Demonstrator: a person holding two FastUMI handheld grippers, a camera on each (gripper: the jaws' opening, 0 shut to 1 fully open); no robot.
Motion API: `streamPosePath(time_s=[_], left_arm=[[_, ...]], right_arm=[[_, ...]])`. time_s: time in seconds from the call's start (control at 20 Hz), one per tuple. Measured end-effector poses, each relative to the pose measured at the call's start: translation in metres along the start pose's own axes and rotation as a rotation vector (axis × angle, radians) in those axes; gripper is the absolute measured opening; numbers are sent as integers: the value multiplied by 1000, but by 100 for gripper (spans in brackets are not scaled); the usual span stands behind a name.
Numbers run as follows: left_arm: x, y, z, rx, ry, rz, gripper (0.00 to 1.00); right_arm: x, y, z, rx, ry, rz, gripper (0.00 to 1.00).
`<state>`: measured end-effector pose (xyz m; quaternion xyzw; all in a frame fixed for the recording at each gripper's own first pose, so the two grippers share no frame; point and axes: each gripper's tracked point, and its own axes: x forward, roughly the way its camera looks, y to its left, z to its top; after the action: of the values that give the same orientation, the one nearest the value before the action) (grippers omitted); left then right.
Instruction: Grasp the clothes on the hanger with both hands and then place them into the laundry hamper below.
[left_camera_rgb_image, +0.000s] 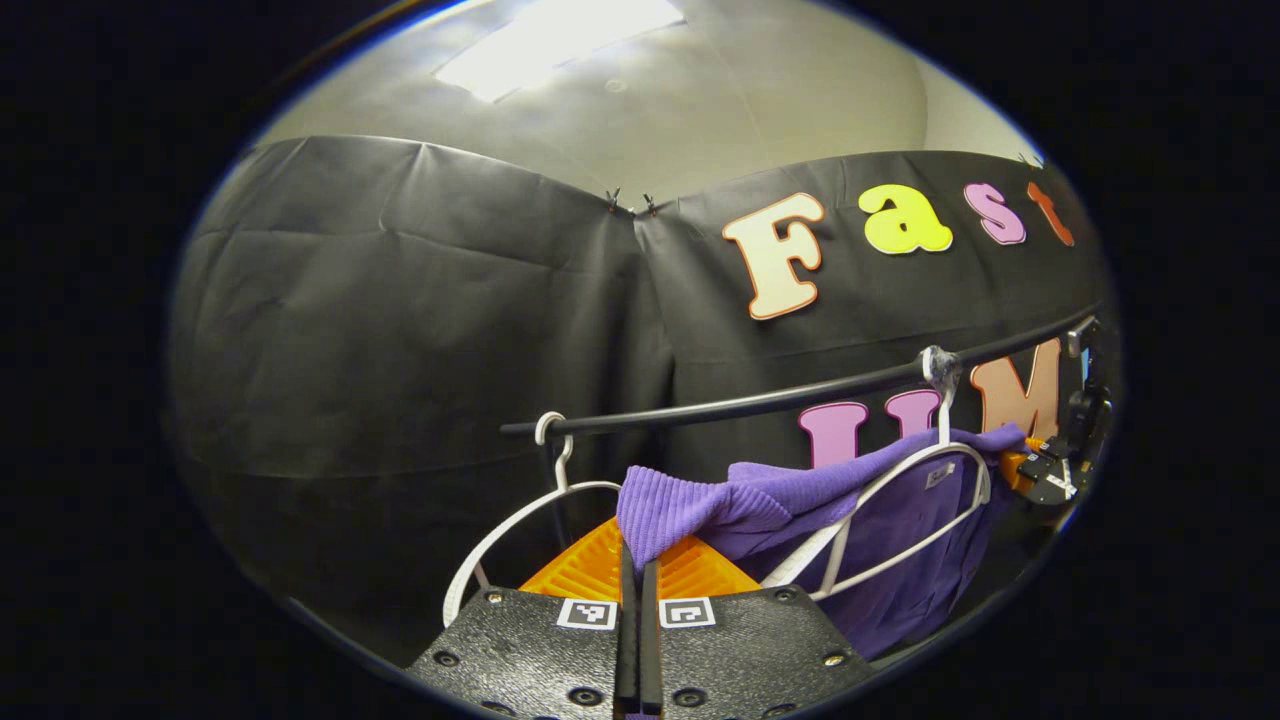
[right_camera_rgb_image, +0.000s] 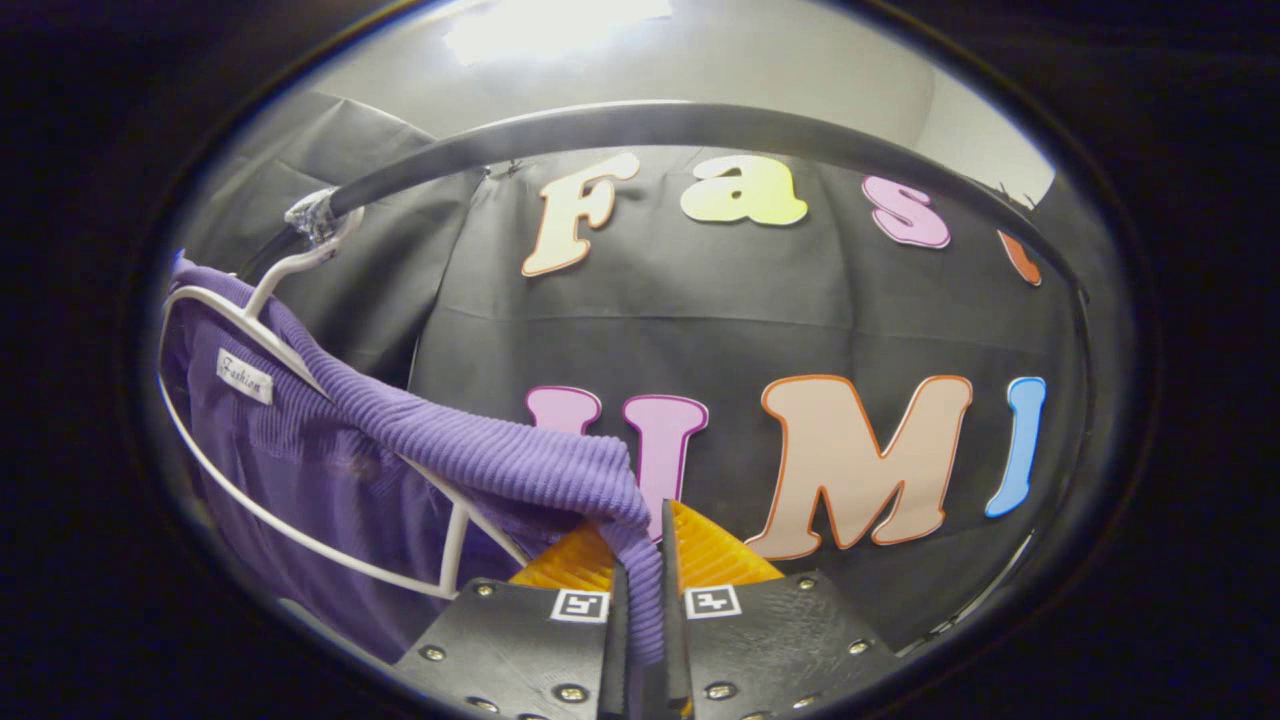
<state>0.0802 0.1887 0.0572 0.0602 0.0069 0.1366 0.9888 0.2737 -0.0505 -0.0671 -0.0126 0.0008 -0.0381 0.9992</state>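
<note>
Top: a purple ribbed knit top (left_camera_rgb_image: 760, 505) hangs on a white hanger (left_camera_rgb_image: 905, 475) from the black rail (left_camera_rgb_image: 760, 400); 1 shoulder is pulled off toward each claw.
Left claw: the left claw (left_camera_rgb_image: 638, 585) is closed, both fingers pinching a fold of the knit at its tips.
Right claw: the right claw (right_camera_rgb_image: 645, 590) is clamped on the other shoulder edge, a strip of knit running down between its fingers; in the left gripper view it sits far off, just beyond the hanger's end.
Handling: judged light, soft and stretchy, not fragile; the ribbing should give good grip, but the cloth will likely stretch and drag on the hanger arm rather than slide off cleanly.
Where to hold: the 2 shoulder edges look like the right spots, well apart, so the top can lift off the hanger.
Second hanger: an empty white hanger (left_camera_rgb_image: 500, 540) hangs just beside, nearer the rail's end.
Hidden: the top's lower hem is cut off in both views; how deep each pinch goes I cannot tell.
</note>
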Motion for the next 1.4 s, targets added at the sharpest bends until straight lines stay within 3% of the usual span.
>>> streamPosePath(time_s=[0.3, 0.95, 1.15, 1.2, 1.4], left_arm=[[10, -8, -33, -29, 33, -50, 1], [8, -20, -78, -69, 82, -53, 1], [3, -30, -96, -70, 116, -57, 1], [2, -31, -100, -66, 124, -56, 1], [-8, -39, -118, -70, 160, -57, 1]], right_arm=[[11, -7, -10, -16, 16, -7, 13], [28, -2, -54, -68, 99, 11, 13], [21, -5, -74, -89, 145, 12, 10], [18, -5, -79, -91, 153, 11, 14], [5, -7, -91, -104, 181, 9, 13]])
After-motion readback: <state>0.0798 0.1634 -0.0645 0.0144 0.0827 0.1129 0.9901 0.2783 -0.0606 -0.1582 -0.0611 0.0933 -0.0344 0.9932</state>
